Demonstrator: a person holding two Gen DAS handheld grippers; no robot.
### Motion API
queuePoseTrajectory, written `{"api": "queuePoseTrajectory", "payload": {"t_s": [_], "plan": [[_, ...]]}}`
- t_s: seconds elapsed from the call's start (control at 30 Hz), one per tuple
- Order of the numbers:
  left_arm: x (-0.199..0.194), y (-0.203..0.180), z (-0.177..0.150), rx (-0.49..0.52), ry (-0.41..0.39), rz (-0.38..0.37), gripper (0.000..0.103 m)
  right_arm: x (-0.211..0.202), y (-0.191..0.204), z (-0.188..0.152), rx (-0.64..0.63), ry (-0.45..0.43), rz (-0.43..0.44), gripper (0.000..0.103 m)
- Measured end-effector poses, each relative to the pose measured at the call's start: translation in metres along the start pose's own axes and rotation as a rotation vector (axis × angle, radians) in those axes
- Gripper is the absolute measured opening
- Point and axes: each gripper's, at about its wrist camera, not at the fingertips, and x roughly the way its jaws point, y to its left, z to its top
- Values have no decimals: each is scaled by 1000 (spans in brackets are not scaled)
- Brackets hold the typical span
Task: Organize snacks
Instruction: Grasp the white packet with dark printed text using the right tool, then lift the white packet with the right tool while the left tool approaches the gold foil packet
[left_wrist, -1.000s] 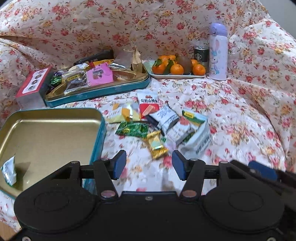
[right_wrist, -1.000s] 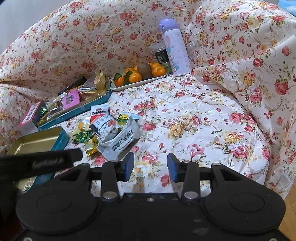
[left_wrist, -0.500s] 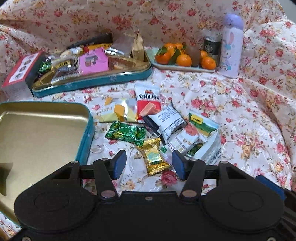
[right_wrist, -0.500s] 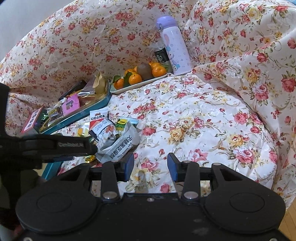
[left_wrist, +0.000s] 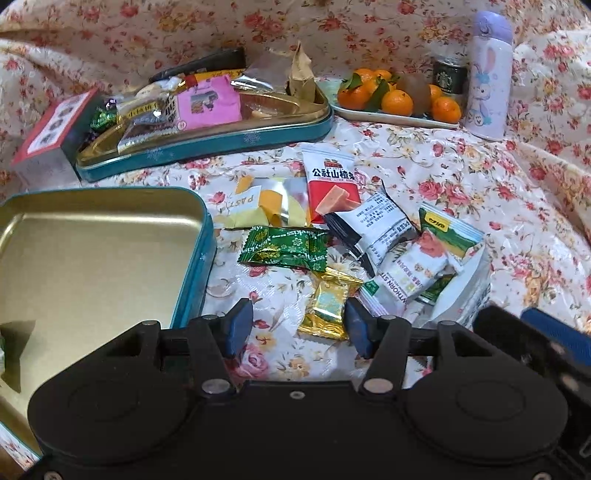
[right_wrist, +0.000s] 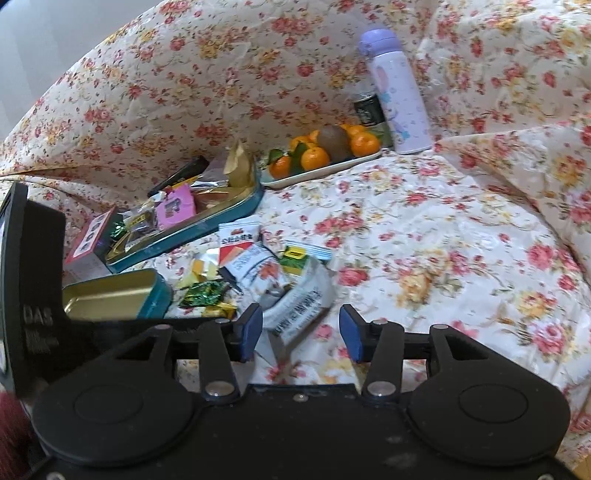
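Loose snack packets lie on the flowered cloth beside an open teal tin (left_wrist: 192, 266) with a gold inside. My left gripper (left_wrist: 297, 328) hangs low over the pile, its jaws opening. A gold candy (left_wrist: 328, 306) lies on the cloth between the fingers, untouched, nearer the right one. A green candy (left_wrist: 284, 251) and a red-and-white packet (left_wrist: 332, 181) lie beyond it. My right gripper (right_wrist: 301, 330) is at the pile's near edge, jaws opening. A large white packet (right_wrist: 299, 306) lies just ahead of its tips, with no pad pressing on it.
A second teal tin (left_wrist: 221, 142) holding several snacks sits behind the pile, with a red box (left_wrist: 48, 136) to its left. At the back stand a plate of oranges (left_wrist: 391, 116), a dark can (left_wrist: 448, 75) and a lilac bottle (left_wrist: 487, 70). Raised cloth folds rise at the right.
The left gripper dropped forward over the pile, so the gold candy now lies between its fingers. The right gripper slid left toward the white packet and its jaws spread wider.
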Motion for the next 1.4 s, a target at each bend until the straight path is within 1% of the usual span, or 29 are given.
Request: {"api": "queuePoseTrajectory", "payload": {"t_s": [0.07, 0.17, 0.37, 0.4, 0.43, 0.47, 0.5, 0.53, 0.57, 0.67, 0.7, 0.87, 0.93, 1.0, 1.07, 1.13, 1.27, 1.4], "plan": [[0, 2, -1, -8, -7, -13, 62, 5, 1, 3, 7, 3, -14, 50], [0, 1, 0, 9, -3, -16, 62, 13, -3, 7, 37, 22, -14, 50], [2, 5, 5, 17, 29, -47, 62, 33, -10, 13, 108, 93, 10, 50], [2, 5, 5, 18, 31, -49, 62, 36, -12, 13, 124, 109, 20, 48], [3, 4, 5, 22, 32, -49, 62, 38, -14, 13, 139, 116, 34, 41], [3, 4, 5, 24, 32, -48, 62, 38, -14, 14, 142, 118, 45, 40], [3, 4, 4, 24, 31, -47, 62, 38, -13, 14, 131, 114, 48, 35], [3, 3, 4, 24, 31, -46, 62, 36, -12, 15, 112, 107, 48, 31], [3, 3, 4, 23, 32, -47, 62, 34, -9, 16, 80, 96, 39, 30], [3, 3, 4, 22, 34, -46, 62, 25, -4, 18, -8, 61, -19, 15], [3, 4, 4, 21, 34, -45, 62, 22, -3, 19, -35, 49, -40, 12], [3, 1, 5, 17, 43, -28, 62, 9, -8, 20, -144, -15, -183, 13], [2, -1, 5, 24, 44, -25, 58, 7, -14, 19, -150, -23, -210, 14], [0, -5, 5, 38, 42, -30, 52, 6, -21, 17, -128, -19, -210, 15], [-2, -10, 4, 56, 39, -34, 41, 6, -27, 15, -103, -10, -210, 16], [-3, -14, 4, 73, 37, -41, 36, 7, -28, 10, -92, -5, -211, 17], [-6, -15, 2, 85, 42, -52, 36, 5, -31, 1, -66, -7, -201, 25], [-11, -14, -3, 82, 69, -90, 36, 2, -32, -4, -47, -7, -188, 27]]}}
